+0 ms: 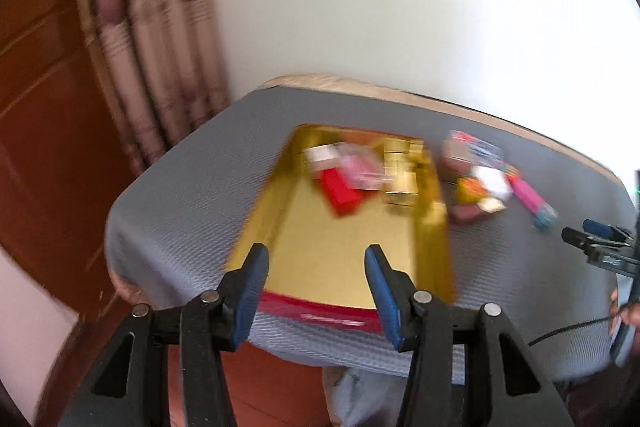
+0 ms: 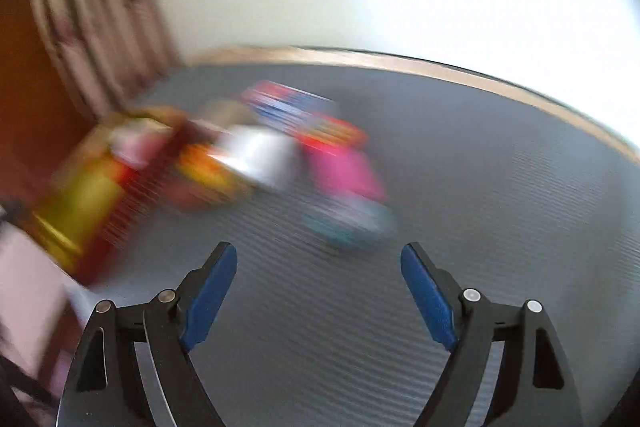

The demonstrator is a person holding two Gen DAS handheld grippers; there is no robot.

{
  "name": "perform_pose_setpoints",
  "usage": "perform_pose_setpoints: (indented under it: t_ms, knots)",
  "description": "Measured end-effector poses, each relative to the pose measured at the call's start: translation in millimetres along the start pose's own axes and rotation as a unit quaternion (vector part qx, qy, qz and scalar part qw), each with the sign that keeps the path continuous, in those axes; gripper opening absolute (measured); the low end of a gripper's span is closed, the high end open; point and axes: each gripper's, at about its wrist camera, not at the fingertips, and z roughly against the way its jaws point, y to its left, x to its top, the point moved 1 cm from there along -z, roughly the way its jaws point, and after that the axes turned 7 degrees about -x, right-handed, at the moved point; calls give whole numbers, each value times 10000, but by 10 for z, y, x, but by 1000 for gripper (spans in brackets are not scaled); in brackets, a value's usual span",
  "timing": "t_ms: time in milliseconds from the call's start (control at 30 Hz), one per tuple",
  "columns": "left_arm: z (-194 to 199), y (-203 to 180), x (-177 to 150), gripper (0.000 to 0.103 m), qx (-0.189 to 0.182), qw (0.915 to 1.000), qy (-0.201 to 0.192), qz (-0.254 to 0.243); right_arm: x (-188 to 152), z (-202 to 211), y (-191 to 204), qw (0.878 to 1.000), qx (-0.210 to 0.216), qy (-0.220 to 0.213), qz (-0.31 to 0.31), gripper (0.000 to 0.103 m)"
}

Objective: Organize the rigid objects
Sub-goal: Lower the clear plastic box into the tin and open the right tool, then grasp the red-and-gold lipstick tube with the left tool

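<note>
A gold tray with a red front edge (image 1: 320, 259) lies on the grey table and holds a red box (image 1: 340, 193), a pink packet (image 1: 360, 167) and a gold box (image 1: 400, 171) at its far end. My left gripper (image 1: 316, 259) is open and empty above the tray's near end. A pile of loose items lies right of the tray: a white packet (image 1: 494, 181) and a pink-and-teal item (image 1: 532, 199). My right gripper (image 2: 318, 259) is open and empty, just short of the blurred pink-and-teal item (image 2: 348, 187). It also shows in the left wrist view (image 1: 592, 235).
The grey textured mat (image 2: 480, 227) covers the table, with a tan edge (image 2: 400, 61) at the back against a white wall. A curtain (image 1: 152, 39) and a wooden door (image 1: 36, 107) stand at the left. Both views are blurred by motion.
</note>
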Motion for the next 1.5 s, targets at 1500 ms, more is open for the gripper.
perform_pose_setpoints:
  t_ms: [1500]
  knots:
    - [-1806, -1445, 306, 20, -1691, 9385, 2364, -1864, -466, 29, -1079, 9912, 533, 45, -1208, 95]
